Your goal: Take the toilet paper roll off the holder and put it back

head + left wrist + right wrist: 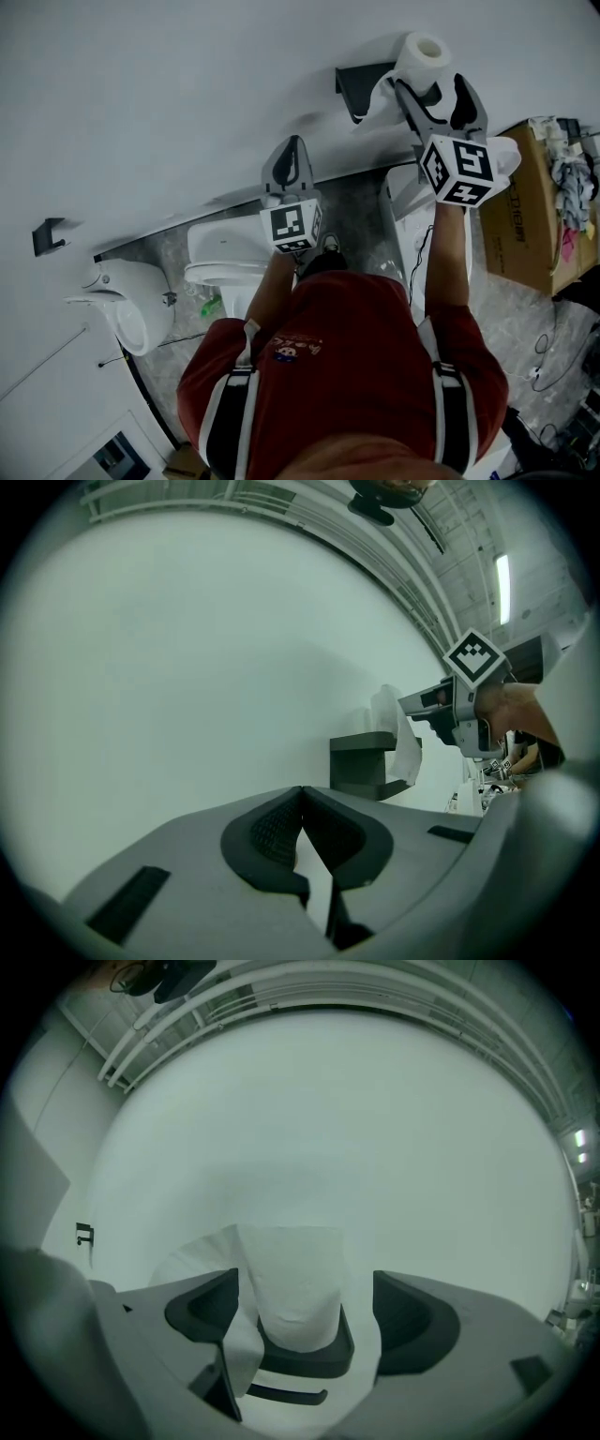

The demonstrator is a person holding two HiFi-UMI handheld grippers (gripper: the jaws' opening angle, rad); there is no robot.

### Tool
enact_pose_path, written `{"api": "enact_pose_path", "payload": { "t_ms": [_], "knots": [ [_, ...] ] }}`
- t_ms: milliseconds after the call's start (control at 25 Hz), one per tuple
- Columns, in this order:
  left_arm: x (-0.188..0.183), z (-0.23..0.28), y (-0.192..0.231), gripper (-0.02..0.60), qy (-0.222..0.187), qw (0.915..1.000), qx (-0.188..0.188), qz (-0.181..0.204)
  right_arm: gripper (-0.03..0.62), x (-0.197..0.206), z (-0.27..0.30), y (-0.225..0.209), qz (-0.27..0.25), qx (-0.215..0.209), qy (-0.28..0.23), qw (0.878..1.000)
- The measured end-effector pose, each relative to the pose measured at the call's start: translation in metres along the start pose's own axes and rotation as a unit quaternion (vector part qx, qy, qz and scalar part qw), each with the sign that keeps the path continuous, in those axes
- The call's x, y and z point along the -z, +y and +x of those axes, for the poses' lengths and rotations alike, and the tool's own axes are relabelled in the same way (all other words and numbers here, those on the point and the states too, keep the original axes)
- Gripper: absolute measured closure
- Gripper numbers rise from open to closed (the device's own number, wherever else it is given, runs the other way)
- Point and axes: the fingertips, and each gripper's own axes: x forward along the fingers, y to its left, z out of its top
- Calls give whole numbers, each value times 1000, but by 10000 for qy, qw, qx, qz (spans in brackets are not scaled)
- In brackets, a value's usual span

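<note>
Right tongs [305,1314] spread wide, straddling the toilet paper roll [422,54] with pads clear of it, probably set for a side grip. The roll stands upright on the dark wall holder [358,86], loose sheet hanging. Left tongs [300,799] pinched together, empty, parked aside out of the way.

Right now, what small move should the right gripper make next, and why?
Probably close the right gripper on the toilet paper roll: it stands upright on the dark holder, between jaws that stand wide apart, not gripping it.
</note>
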Motion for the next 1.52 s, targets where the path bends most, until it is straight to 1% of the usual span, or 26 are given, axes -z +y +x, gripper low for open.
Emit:
{"api": "enact_pose_path", "payload": {
  "t_ms": [240, 400, 800, 1040, 1200, 1520],
  "knots": [
    [-6, -23, -12, 563, -55, 9999, -70, 85, 138, 8, -28, -5, 93, -20, 30, 9999],
    [-13, -40, -21, 563, -144, 9993, -143, 300, 138, 16, -49, -9, 147, -31, 53, 9999],
    [-27, -89, -41, 563, -237, 9983, -308, 437, 138, 41, -106, -16, 372, -118, 109, 9992],
    [-34, -127, -52, 563, -263, 9974, -412, 527, 140, 59, -141, -7, 527, -239, 118, 9983],
    [-37, -150, -59, 563, -295, 9970, -478, 541, 140, 70, -165, 2, 532, -294, 118, 9981],
    [-32, -189, -71, 563, -319, 9965, -574, 518, 140, 95, -207, 21, 614, -440, 119, 9971]
  ]
}}
